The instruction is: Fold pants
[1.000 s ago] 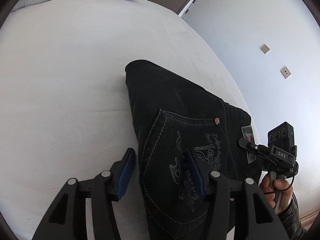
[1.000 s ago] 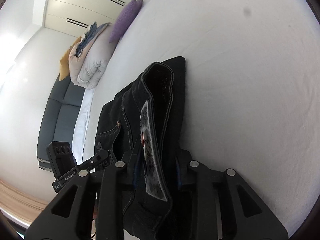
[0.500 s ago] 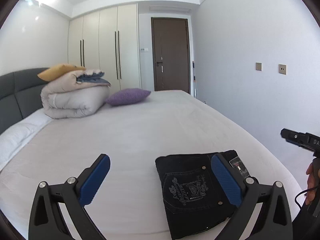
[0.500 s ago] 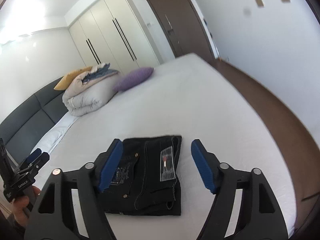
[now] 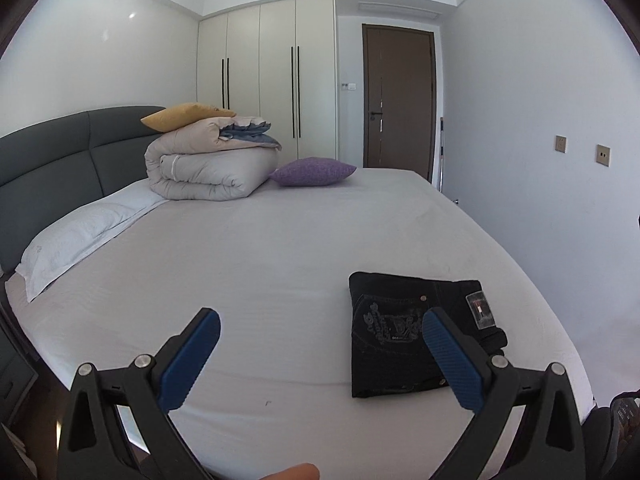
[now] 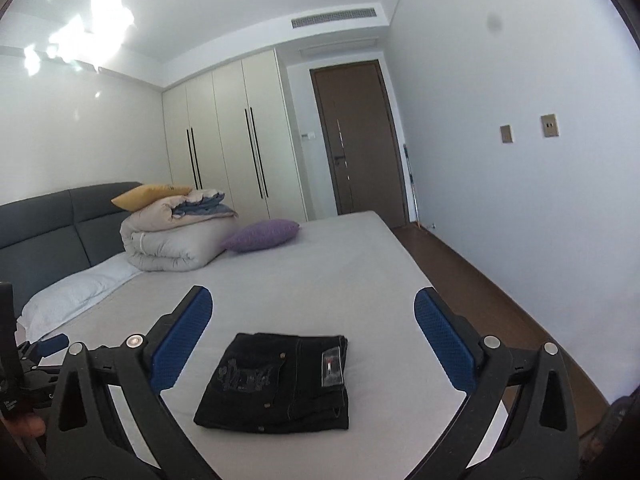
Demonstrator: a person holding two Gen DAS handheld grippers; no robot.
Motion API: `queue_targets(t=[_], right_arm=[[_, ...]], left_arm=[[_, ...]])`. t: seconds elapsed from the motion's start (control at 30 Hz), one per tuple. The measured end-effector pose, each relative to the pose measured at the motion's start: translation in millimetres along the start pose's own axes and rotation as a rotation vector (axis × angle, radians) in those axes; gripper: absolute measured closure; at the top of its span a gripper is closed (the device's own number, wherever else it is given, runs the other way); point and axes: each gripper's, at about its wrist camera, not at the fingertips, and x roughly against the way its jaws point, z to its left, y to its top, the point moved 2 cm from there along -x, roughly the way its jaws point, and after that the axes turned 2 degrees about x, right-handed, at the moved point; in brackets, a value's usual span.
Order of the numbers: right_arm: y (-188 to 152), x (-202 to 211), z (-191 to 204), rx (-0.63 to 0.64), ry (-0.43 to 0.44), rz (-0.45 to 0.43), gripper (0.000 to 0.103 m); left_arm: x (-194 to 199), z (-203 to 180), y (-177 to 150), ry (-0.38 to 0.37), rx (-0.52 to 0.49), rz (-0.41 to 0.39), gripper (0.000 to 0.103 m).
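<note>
Pants [image 6: 280, 380], one folded pair, lie on one bed [image 6: 320, 264].

Bright, even daylight fills both views. Glare patches blow out on the ceiling [image 6: 80, 28] at upper left, the same in the left view. Shadows are soft; the pants [image 6: 280, 380] read as a near-featureless black. Both pictures are sharp, with strong fisheye bending of the walls [image 5: 540, 120] and dark vignetted corners.
</note>
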Motion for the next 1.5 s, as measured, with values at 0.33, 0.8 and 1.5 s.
queue_targets(t=[0.33, 0.8, 1.5], right_arm=[[-49, -4, 36, 0.015, -0.035, 0.210, 0.000], [-100, -35, 53, 0.058, -0.016, 0.346, 0.000], [-125, -59, 59, 0.093, -0.018, 0.414, 0.000]], left_arm=[[-10, 2, -37, -0.011, 0.008, 0.107, 0.000], [-22, -9, -58, -0.011, -0.011, 0.170, 0.000], [-34, -11, -70, -0.017, -0.004, 0.219, 0.000]])
